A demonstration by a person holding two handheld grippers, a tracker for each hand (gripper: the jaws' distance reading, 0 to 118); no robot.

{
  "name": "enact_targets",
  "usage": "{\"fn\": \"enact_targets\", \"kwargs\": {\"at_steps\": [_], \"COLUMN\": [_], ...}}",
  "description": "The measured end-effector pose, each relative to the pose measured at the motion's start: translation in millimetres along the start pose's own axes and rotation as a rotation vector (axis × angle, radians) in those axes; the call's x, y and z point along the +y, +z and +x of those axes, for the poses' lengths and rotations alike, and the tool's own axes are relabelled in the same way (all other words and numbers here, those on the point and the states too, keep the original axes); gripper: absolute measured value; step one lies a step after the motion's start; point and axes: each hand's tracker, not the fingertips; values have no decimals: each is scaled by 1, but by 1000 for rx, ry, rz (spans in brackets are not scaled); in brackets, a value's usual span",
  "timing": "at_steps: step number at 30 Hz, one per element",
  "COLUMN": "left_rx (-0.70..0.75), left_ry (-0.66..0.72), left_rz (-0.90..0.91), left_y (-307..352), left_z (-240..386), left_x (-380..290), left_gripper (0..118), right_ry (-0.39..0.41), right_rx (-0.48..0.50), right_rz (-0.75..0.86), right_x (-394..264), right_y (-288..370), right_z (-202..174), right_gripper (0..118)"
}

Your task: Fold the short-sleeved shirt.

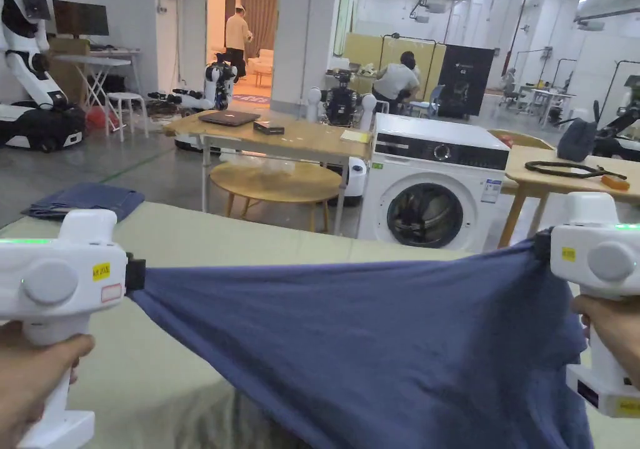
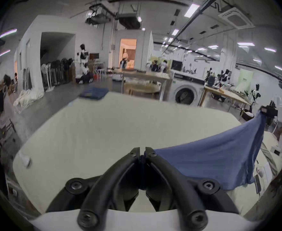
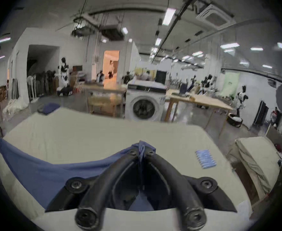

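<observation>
A blue short-sleeved shirt point(image 1: 375, 350) hangs stretched in the air between my two grippers, above the cream-covered table point(image 1: 250, 238). My left gripper point(image 1: 134, 274) is shut on the shirt's left end; in the left gripper view its jaws point(image 2: 142, 151) pinch the blue cloth point(image 2: 211, 159). My right gripper point(image 1: 542, 244) is shut on the right end, and a bunch of cloth point(image 3: 142, 147) sticks out past its jaws. The shirt's lower part sags toward the table's near edge.
A folded blue garment point(image 1: 84, 199) lies at the table's far left corner. A light blue striped item point(image 3: 205, 158) rests on the table's right side. Beyond the table stand a washing machine point(image 1: 434, 182), wooden tables point(image 1: 281, 135) and people farther back.
</observation>
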Motion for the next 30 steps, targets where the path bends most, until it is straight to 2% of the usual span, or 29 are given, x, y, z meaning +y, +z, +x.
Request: {"fn": "enact_targets", "kwargs": {"at_steps": [6,14,25,30], "left_rx": [-21,7,37,51], "left_ry": [-59,-121,-133,-157], "left_rz": [106,167,272,271], "left_y": [-17,-34,-62,-58], "left_z": [41,74,95,95], "left_x": [123,230,305,288], "left_gripper": [0,0,0,0], "right_ry": [-31,-51,-81,-64], "right_rx": [-90,-147,-182,-177], "right_rz": [124,208,315,323], "right_x": [69,142,205,189], "right_y": [28,26,-3,-11], "right_z": [38,63,64,58], "right_gripper": [2,2,2,2]}}
